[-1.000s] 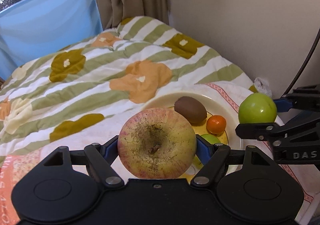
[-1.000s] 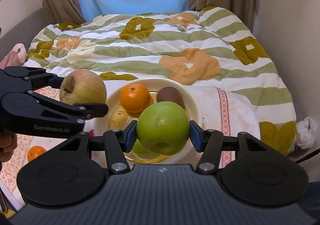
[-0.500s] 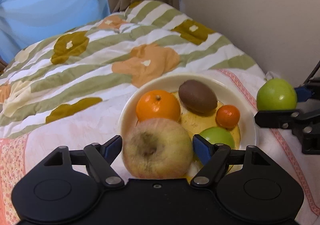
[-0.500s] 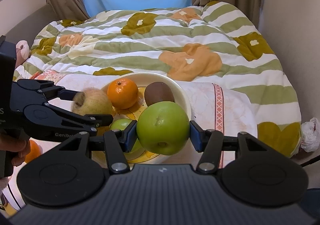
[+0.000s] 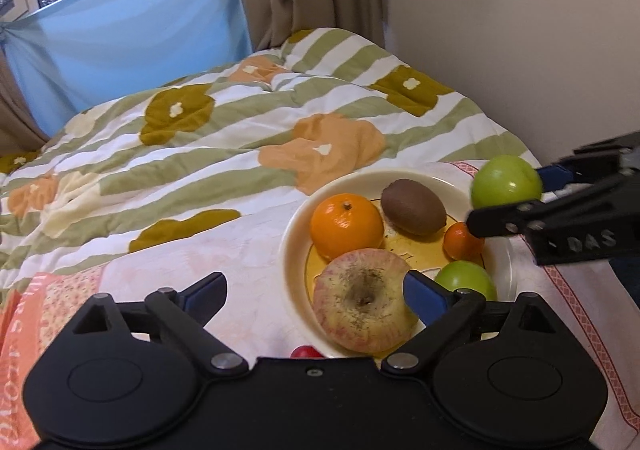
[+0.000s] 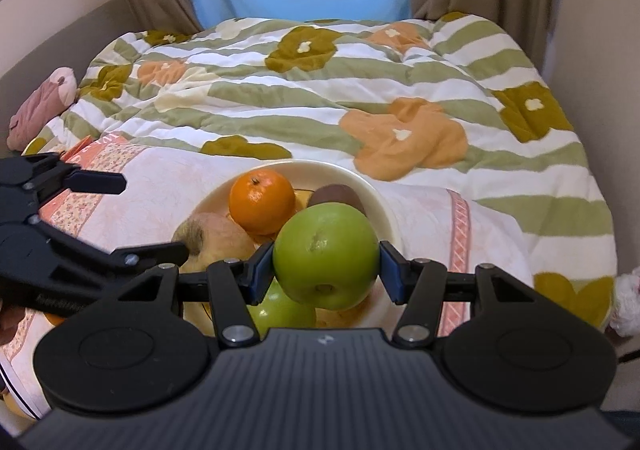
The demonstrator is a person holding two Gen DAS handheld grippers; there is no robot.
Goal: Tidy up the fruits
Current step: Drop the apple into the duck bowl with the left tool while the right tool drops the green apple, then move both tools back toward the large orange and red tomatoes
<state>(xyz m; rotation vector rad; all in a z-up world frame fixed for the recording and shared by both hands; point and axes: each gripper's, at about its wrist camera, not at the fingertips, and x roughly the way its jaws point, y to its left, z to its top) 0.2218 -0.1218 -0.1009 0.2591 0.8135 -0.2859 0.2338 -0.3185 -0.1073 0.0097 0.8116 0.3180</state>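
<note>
Right wrist view: right gripper [image 6: 326, 264] clamps the green apple [image 6: 326, 256] directly above the bowl [image 6: 378, 190]; left gripper [image 5: 316, 288], jaws just opened wide, has released the russet apple [image 5: 362, 300].

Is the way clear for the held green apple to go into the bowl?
Partly: the right gripper holds the green apple above the bowl, but another green apple and a small orange crowd the near side.

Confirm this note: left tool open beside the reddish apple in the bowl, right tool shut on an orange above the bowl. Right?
One error: the right tool is shut on a green apple, not an orange, as the right wrist view shows. The left tool is open beside the reddish apple in the bowl.
</note>
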